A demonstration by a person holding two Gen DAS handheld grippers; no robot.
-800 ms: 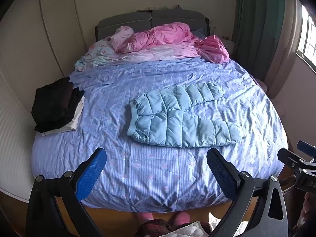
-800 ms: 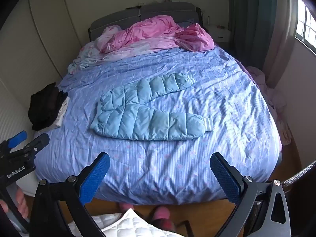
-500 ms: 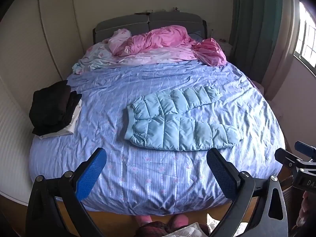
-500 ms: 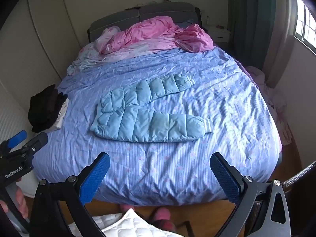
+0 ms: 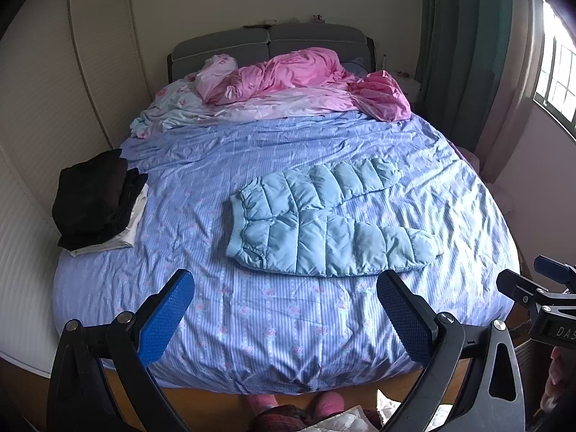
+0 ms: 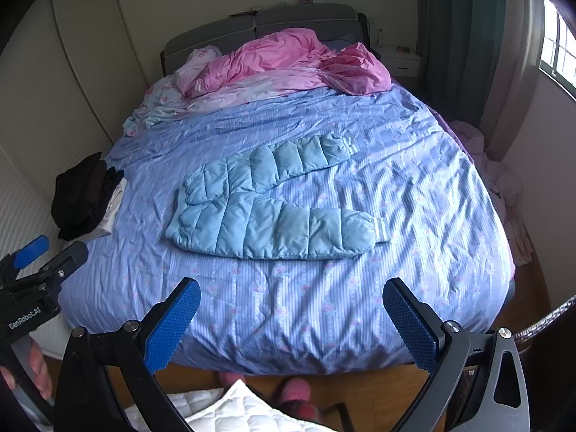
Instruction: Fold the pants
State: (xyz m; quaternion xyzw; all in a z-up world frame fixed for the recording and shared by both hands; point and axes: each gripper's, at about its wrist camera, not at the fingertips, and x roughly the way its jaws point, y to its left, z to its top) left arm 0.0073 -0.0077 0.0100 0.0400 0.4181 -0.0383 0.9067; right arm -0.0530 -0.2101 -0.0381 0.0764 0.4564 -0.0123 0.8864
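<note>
A pair of light blue quilted pants point(image 5: 324, 219) lies flat near the middle of a bed covered with a blue striped duvet point(image 5: 288, 324). The waistband points toward the left side of the bed and the two legs run toward the right, spread in a narrow V: the farther leg angles up toward the headboard, the nearer leg lies roughly parallel to the foot edge. White-striped cuffs show at the leg ends in the right wrist view, where the pants point(image 6: 273, 208) sit unfolded.

The left tool point(image 5: 284, 309) hangs over the foot of the bed, its blue-padded fingers point(image 5: 165, 316) wide apart and holding nothing, well short of the pants. The right tool point(image 6: 291, 320) hangs likewise over the foot edge, fingers spread wide and empty. Each tool shows at the edge of the other's view.

A stack of dark folded clothes point(image 5: 95, 198) rests on a white garment at the left edge of the bed, well apart from the pants. A crumpled pink quilt point(image 5: 306, 75) is heaped against the grey headboard point(image 5: 266, 41). Green curtains point(image 5: 464, 54) hang beside a window on the right.
</note>
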